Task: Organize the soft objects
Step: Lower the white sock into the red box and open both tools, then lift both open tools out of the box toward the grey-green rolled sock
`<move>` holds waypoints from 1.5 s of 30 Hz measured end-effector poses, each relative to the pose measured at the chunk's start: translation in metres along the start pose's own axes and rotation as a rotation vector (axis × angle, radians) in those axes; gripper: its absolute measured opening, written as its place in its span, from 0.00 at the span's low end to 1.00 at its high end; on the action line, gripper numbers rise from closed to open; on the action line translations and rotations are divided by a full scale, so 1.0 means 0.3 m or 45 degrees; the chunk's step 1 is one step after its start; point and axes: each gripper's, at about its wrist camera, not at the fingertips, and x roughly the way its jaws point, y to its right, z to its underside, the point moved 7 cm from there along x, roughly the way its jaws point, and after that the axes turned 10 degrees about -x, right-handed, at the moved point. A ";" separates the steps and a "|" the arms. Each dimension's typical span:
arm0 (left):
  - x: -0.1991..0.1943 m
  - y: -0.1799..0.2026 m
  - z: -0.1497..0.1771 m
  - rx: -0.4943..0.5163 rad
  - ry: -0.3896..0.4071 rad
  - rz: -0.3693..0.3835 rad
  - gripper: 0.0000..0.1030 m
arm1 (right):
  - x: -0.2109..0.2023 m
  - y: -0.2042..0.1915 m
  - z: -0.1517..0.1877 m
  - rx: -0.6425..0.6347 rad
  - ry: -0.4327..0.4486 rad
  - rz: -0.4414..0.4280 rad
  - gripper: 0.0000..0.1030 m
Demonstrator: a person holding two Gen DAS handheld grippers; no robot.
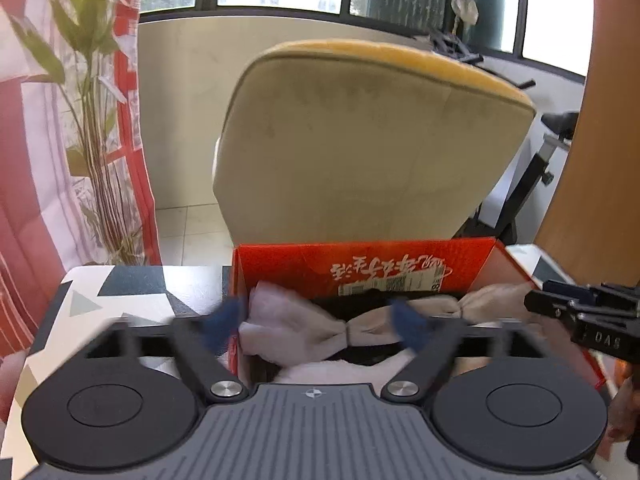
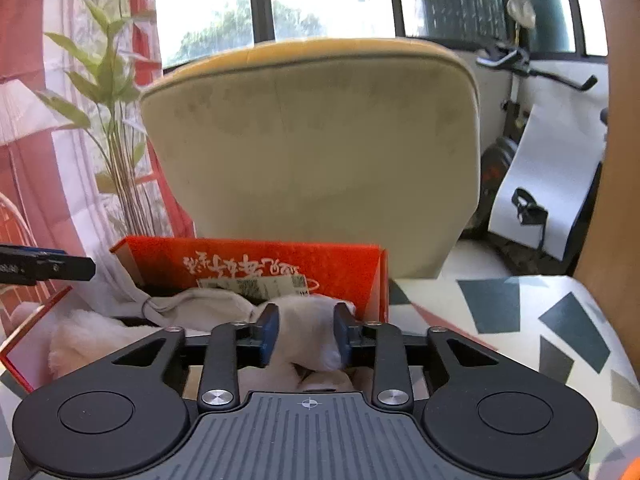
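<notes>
soft cloths in the red box

the left gripper hovers over the red box, its blue fingers wide apart and clear of the knotted grey cloth inside the box. the right gripper has its fingers flanking a white cloth at the box's right end, on the patterned tabletop

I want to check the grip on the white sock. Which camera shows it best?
The right wrist view: the white sock sits between the right gripper and its blue pads, over the red box. The left wrist view shows only the grey knotted cloth between the wide-open left gripper; the white sock can't be picked out there.
</notes>
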 end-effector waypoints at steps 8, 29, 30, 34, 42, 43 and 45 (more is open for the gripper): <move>-0.152 -0.011 0.035 -0.045 0.073 0.112 1.00 | -0.166 -0.020 -0.004 -0.004 0.188 0.072 0.99; -0.340 -0.142 0.436 -0.037 0.162 -0.165 1.00 | -0.406 -0.031 0.362 0.155 0.247 0.219 1.00; -0.328 -0.152 0.452 -0.048 0.143 -0.165 1.00 | -0.397 -0.038 0.388 0.155 0.220 0.213 0.99; -0.263 -0.178 0.506 -0.087 0.052 -0.157 1.00 | -0.335 -0.088 0.463 0.131 0.099 0.138 0.91; -0.184 -0.233 0.567 -0.140 -0.029 -0.168 0.99 | -0.210 -0.159 0.514 0.134 -0.082 0.018 0.71; -0.179 -0.235 0.572 -0.143 -0.035 -0.165 0.99 | -0.200 -0.159 0.518 0.133 -0.099 0.016 0.69; -0.156 -0.245 0.581 -0.153 -0.059 -0.164 0.97 | -0.184 -0.163 0.522 0.138 -0.123 0.008 0.69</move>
